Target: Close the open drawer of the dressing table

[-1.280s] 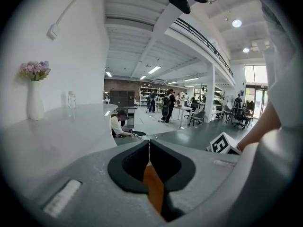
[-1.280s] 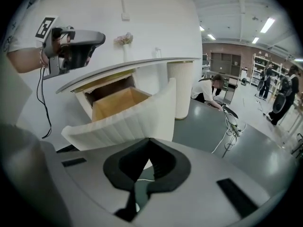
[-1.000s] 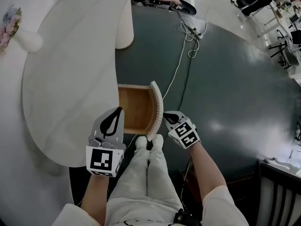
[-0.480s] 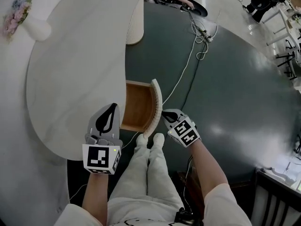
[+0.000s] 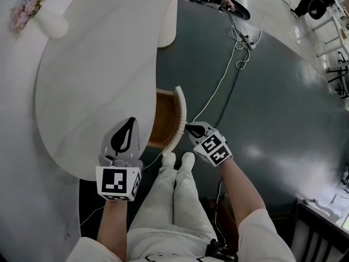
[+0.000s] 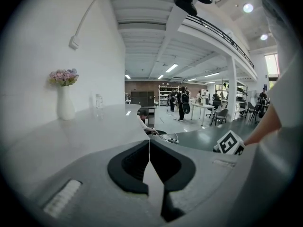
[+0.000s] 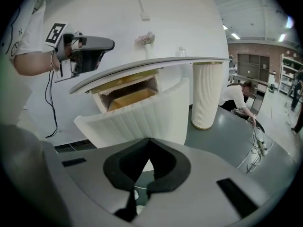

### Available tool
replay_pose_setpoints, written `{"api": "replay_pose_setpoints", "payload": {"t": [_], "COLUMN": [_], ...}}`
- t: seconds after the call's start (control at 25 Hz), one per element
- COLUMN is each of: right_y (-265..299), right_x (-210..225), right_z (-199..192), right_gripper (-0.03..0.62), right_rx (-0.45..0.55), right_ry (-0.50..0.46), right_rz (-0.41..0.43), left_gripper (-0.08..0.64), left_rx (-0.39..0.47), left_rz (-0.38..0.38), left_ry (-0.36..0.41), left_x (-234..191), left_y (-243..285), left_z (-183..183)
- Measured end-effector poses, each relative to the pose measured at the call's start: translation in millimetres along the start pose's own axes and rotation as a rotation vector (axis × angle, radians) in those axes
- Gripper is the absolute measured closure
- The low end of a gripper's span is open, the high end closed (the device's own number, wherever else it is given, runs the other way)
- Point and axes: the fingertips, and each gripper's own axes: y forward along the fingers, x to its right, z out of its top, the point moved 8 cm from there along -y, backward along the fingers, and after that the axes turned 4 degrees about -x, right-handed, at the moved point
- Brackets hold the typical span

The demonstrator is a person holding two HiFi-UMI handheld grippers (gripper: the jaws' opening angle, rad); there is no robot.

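Right fingers (image 7: 128,170) beside part-open drawer (image 5: 180,119)

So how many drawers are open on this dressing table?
1: the wood-lined drawer with a ribbed white front, jutting from under the tabletop, next to the right claw. Others may be hidden beneath the tabletop.

Left gripper (image 5: 130,124) held level, jaws together; right gripper (image 5: 189,127) lower, jaws together.

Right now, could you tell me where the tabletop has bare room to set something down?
The white tabletop is bare between the flower vase and the left gripper. Crowding is at the drawer, beside the right gripper.
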Motion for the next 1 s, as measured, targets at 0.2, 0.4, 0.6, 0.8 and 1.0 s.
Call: {"api": "replay_pose_setpoints", "payload": {"t": [0.2, 0.4, 0.6, 0.8, 1.0], "right_y": [12.5, 21.1, 28.0, 37.0, 43.7], "right_x": [-4.0, -7.2, -9.1, -11.4, -18.1], "right_z": [6.6, 11.2, 14.4, 15.9, 19.8], "right_gripper": [0.595, 0.595, 0.595, 0.595, 0.595], "right_rx": [0.033, 0.071, 0.11, 0.166, 0.206], "right_ry": [-0.008, -0.023, -0.017, -0.019, -0.039], "right_rz": [0.027, 0.04, 0.054, 0.077, 0.087], "left_gripper": [0.541, 0.541, 0.541, 0.541, 0.541], "left_rx": [-0.01, -0.01, -0.008, -0.006, 0.005], "left_rz": [0.013, 0.017, 0.051, 0.075, 0.073], "left_ry": [0.006, 0.015, 0.014, 0.009, -0.007], "left_x": [-2.1, -2.5, -3.9, -5.9, -4.0], "left_y": [-0.9, 3.1, 8.3, 11.3, 10.2], "left_z": [-8.5, -13.6, -17.8, -18.7, -15.1]}}
